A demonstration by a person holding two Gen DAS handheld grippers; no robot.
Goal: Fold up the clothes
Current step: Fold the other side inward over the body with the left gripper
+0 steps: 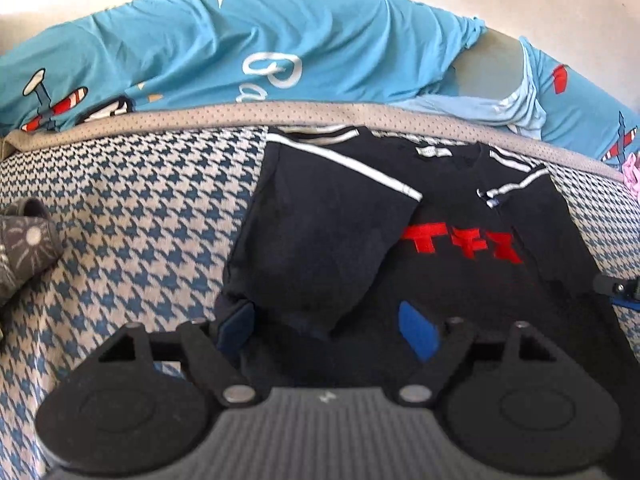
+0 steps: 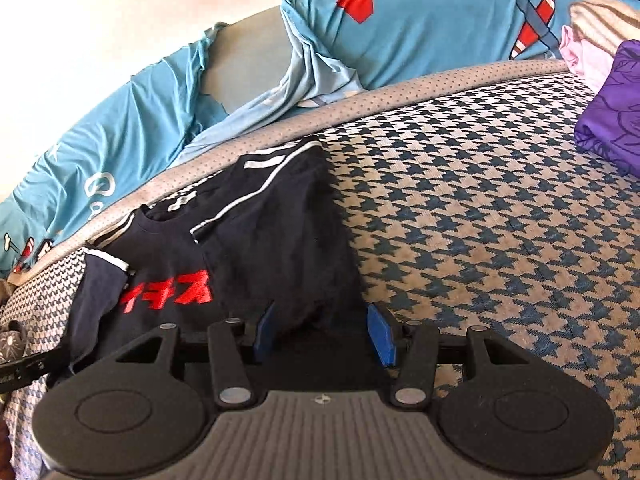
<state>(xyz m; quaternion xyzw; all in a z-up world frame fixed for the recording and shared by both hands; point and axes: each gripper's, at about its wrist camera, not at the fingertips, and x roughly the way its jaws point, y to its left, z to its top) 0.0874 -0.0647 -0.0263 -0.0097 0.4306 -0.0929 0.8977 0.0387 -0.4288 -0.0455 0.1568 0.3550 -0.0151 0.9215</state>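
A black T-shirt [image 1: 452, 216] with red lettering and white sleeve stripes lies flat on the houndstooth bed cover, both sides folded inward. It also shows in the right wrist view [image 2: 256, 240]. My left gripper [image 1: 326, 330] is open, its blue pads astride the shirt's near left hem. My right gripper [image 2: 322, 334] is open, its blue pads astride the shirt's near right hem corner. The right gripper's edge shows at the far right of the left wrist view [image 1: 618, 288].
The houndstooth cover [image 2: 480, 216] spreads wide to the right. A blue cartoon-print sheet [image 1: 240, 48] is bunched along the far side by the wall. Purple and pink clothes [image 2: 608, 108] are piled at the far right. A grey patterned item [image 1: 24, 244] lies at the left.
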